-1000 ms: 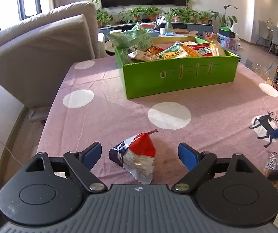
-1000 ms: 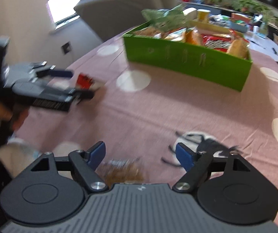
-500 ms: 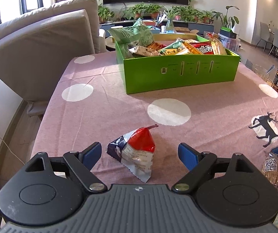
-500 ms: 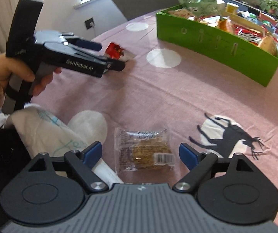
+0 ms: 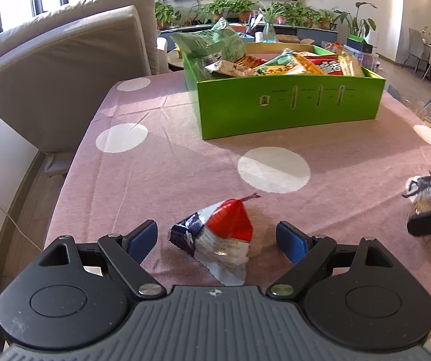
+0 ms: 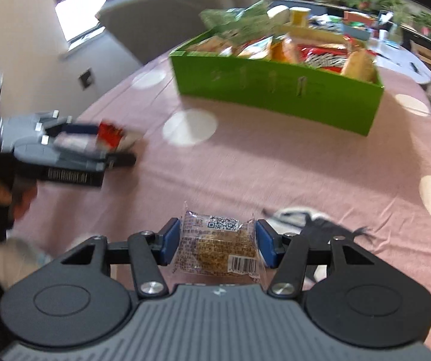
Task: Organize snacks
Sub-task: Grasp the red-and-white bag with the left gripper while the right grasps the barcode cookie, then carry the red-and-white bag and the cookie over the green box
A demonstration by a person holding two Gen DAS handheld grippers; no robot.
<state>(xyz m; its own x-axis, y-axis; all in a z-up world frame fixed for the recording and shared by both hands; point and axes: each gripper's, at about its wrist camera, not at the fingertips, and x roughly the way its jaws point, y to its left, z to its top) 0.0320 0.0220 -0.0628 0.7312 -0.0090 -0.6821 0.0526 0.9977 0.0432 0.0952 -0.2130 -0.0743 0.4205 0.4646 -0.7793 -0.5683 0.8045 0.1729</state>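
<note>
Two loose snacks are lying on the near part of the surface (image 5: pixel 167 162), and each gripper is standing over one of them. The left gripper (image 5: pixel 215 239) is spread wide, with the red-and-blue triangular packet (image 5: pixel 215 237) sitting between its fingers and clear gaps on both sides. The right gripper (image 6: pixel 218 243) has just been closing; its blue pads (image 6: pixel 170 240) are standing at the two short edges of the clear-wrapped oat cake (image 6: pixel 218 246), right against the film, but firm pressure on the cake cannot be confirmed. The green box (image 5: pixel 287 111), already heaped with snack bags, is standing at the far side of the surface, well apart from both packets.

Risks from here, as a judgement:
- The right pads are likely catching only the loose wrapper film. Cause: soft film at the edges; the cake could slip out on the lift.
- The left packet is puffy and tapered. Cause: a squeeze on sloped faces could be pushing it forward, out of the fingers.
- The box is heaped high. Cause: a drop onto the heap could be sending the packet, or a neighbour, over the wall
</note>
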